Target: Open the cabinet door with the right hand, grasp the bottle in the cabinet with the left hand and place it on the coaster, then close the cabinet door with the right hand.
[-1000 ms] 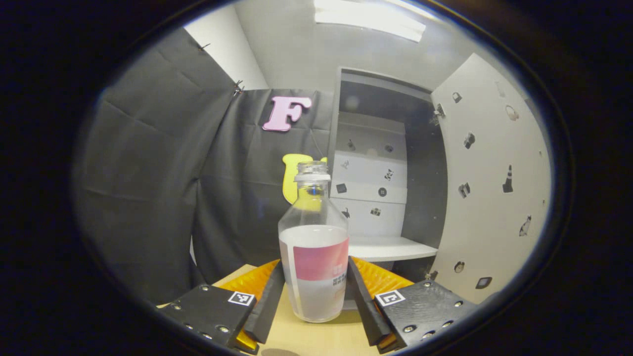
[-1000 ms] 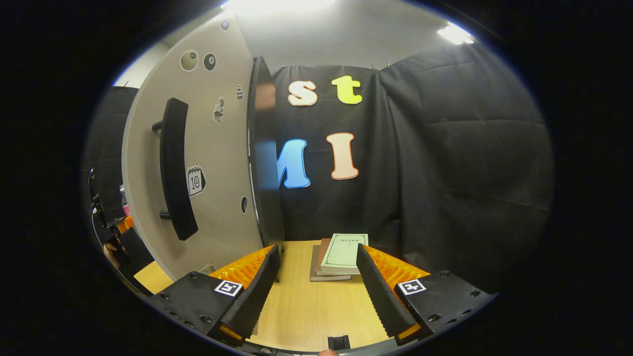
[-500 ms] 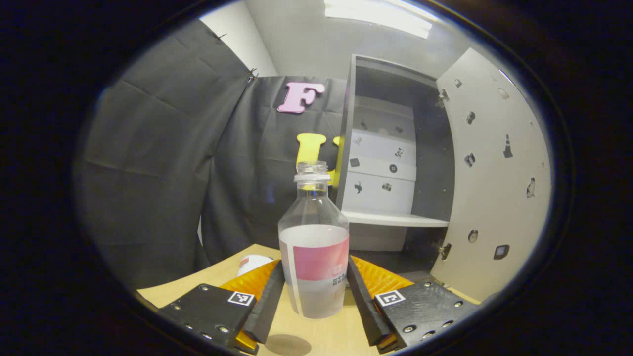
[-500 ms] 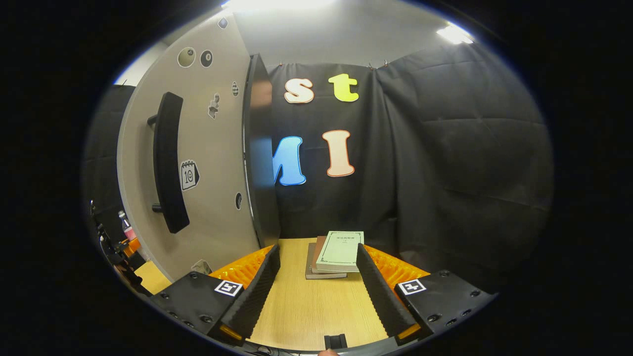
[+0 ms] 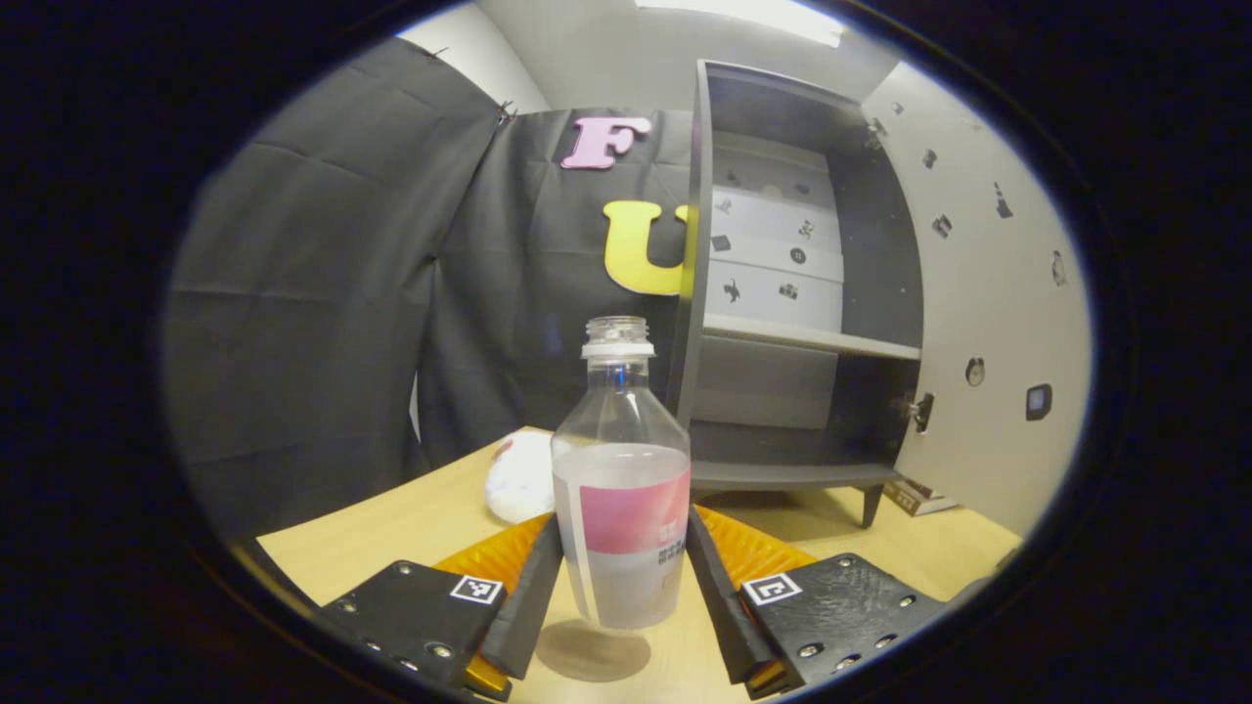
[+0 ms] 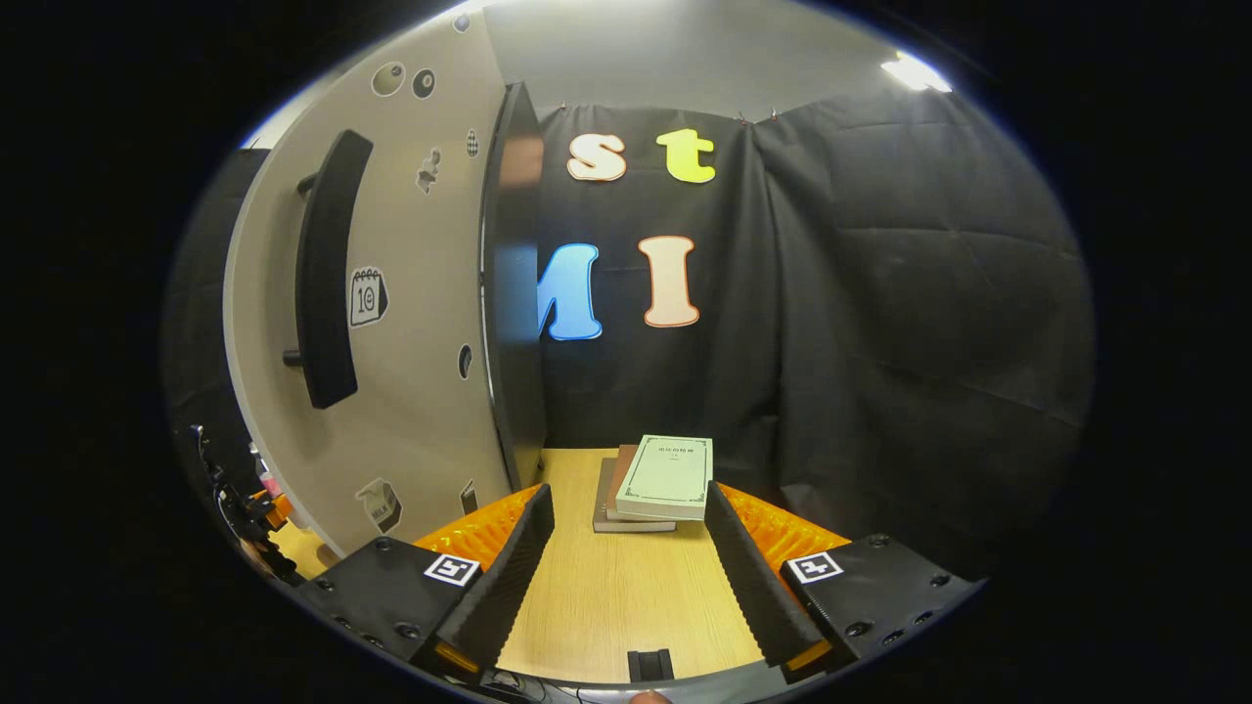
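A clear bottle (image 5: 620, 489) with a pink and white label and no cap stands upright between the fingers of my left gripper (image 5: 621, 579), which is shut on it. The bottle hangs a little above the wooden table (image 5: 411, 528) and casts a round shadow there. A white round coaster (image 5: 521, 476) lies on the table just left of and behind the bottle. The dark cabinet (image 5: 782, 293) stands open to the right, its pale door (image 5: 988, 323) swung wide. My right gripper (image 6: 626, 567) is open over the table, right of the door (image 6: 411, 293) and its black handle (image 6: 323, 274).
A stack of books (image 6: 657, 481) lies on the table ahead of the right gripper. A white shelf (image 5: 812, 337) crosses the cabinet's inside. Black cloth walls close in on the left and the back.
My left gripper has sunk and drawn back from the cabinet with the bottle; table and coaster have come into its view. The right gripper has dropped slightly, still open.
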Action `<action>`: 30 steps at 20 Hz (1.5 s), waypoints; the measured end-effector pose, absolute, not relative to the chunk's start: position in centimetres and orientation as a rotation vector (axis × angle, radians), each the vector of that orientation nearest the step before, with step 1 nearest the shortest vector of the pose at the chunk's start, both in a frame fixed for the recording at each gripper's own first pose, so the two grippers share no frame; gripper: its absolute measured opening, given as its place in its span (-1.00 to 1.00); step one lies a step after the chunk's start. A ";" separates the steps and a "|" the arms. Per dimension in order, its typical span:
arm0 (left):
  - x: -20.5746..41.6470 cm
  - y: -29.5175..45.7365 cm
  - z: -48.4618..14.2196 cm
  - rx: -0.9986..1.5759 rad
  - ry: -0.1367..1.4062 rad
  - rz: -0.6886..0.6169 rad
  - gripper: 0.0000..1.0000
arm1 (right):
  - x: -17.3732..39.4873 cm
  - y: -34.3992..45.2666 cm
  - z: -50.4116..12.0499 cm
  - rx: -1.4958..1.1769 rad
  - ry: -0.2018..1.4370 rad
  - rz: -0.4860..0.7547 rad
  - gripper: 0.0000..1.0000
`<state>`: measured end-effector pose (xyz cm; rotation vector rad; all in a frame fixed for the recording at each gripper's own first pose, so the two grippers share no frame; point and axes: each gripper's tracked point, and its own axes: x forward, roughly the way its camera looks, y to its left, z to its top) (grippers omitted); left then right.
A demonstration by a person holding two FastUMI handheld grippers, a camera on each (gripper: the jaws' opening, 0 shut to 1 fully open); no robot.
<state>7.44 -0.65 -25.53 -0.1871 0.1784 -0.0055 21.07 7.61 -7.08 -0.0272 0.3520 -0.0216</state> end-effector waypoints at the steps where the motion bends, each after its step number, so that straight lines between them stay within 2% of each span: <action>1: 7.4 -0.5 -26.3 -0.190 0.184 0.006 0.48 | 21.1 7.8 -7.4 -0.034 0.359 -0.020 0.96; 14: 6.6 -0.5 -34.9 -0.157 0.281 0.083 0.43 | 21.2 7.6 -10.1 0.003 0.426 -0.031 0.96; 16: 6.4 -1.0 -34.7 -0.136 0.269 0.084 0.51 | 21.2 7.5 -10.1 0.001 0.429 -0.034 0.96; 20: 6.4 -1.4 -34.6 -0.121 0.289 0.091 0.53 | 21.4 7.4 -10.4 -0.005 0.429 -0.031 0.96; 21: 6.3 -1.5 -34.0 -0.119 0.289 0.098 0.65 | 21.5 7.5 -10.3 -0.003 0.426 -0.025 0.96; 24: 6.0 -1.3 -30.9 -0.103 0.259 0.107 0.59 | 21.7 7.9 -10.0 -0.009 0.414 -0.004 0.96; 25: 5.8 -1.3 -29.4 -0.097 0.242 0.100 0.65 | 21.8 8.0 -9.7 -0.009 0.406 0.003 0.96; 30: 4.3 -1.1 -19.6 -0.055 0.146 0.108 0.59 | 22.7 9.6 -7.0 0.050 0.341 0.078 0.96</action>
